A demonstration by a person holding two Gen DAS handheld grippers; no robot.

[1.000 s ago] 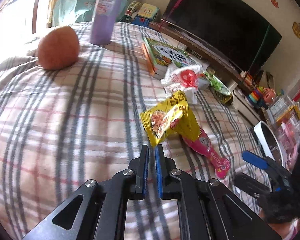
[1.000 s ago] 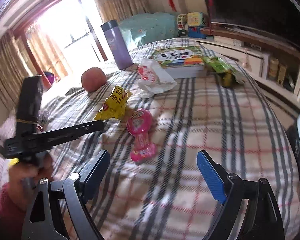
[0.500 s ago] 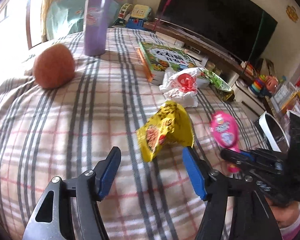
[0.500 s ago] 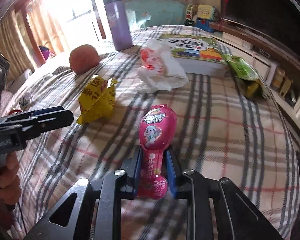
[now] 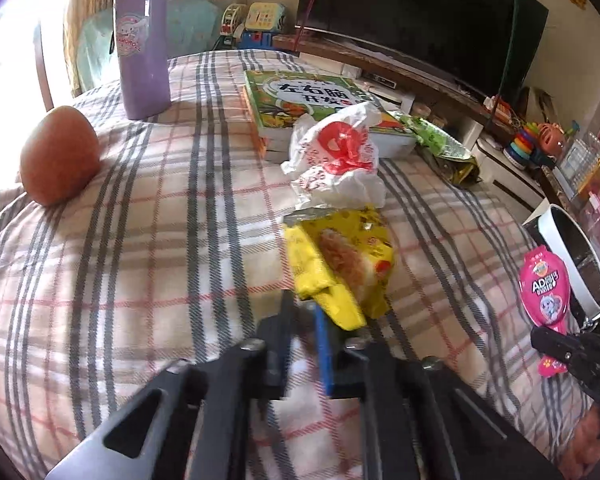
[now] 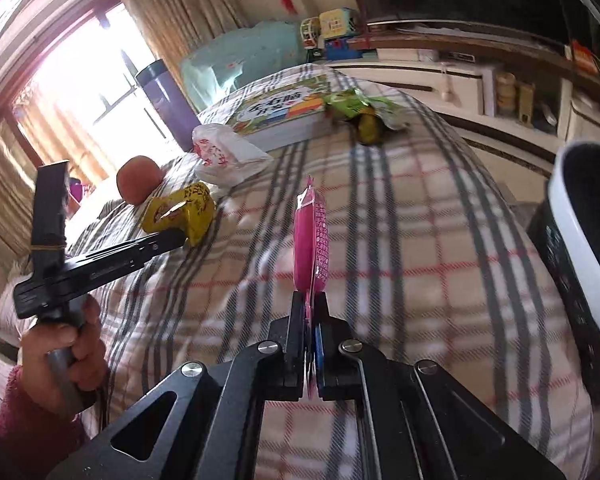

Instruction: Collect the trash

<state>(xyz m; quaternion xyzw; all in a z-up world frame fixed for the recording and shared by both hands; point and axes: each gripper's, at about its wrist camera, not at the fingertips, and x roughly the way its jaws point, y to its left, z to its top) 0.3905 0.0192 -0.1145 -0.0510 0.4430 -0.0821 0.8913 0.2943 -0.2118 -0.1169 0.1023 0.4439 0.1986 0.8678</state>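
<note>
My left gripper (image 5: 304,308) has its jaws closing on the near corner of a yellow snack wrapper (image 5: 340,256), which lies on the plaid bed cover; from the right wrist view its tip (image 6: 178,236) meets the wrapper (image 6: 184,212). My right gripper (image 6: 310,300) is shut on the stem of a pink candy package (image 6: 312,236), which stands edge-on above the bed. In the left wrist view that package (image 5: 544,292) hangs next to a white-rimmed bin (image 5: 572,240).
A white plastic bag with red print (image 5: 336,156), a green wrapper (image 5: 440,144), a picture book (image 5: 300,96), a purple bottle (image 5: 142,40) and a brown egg-shaped thing (image 5: 60,156) lie farther up the bed. The bin (image 6: 572,216) stands off the bed's right side, with shelves and a TV behind.
The left gripper opened around the yellow wrapper, then closed on its corner. The right gripper closed on the pink package, lifted it off the bed and rolled it edge-on toward the bin.
</note>
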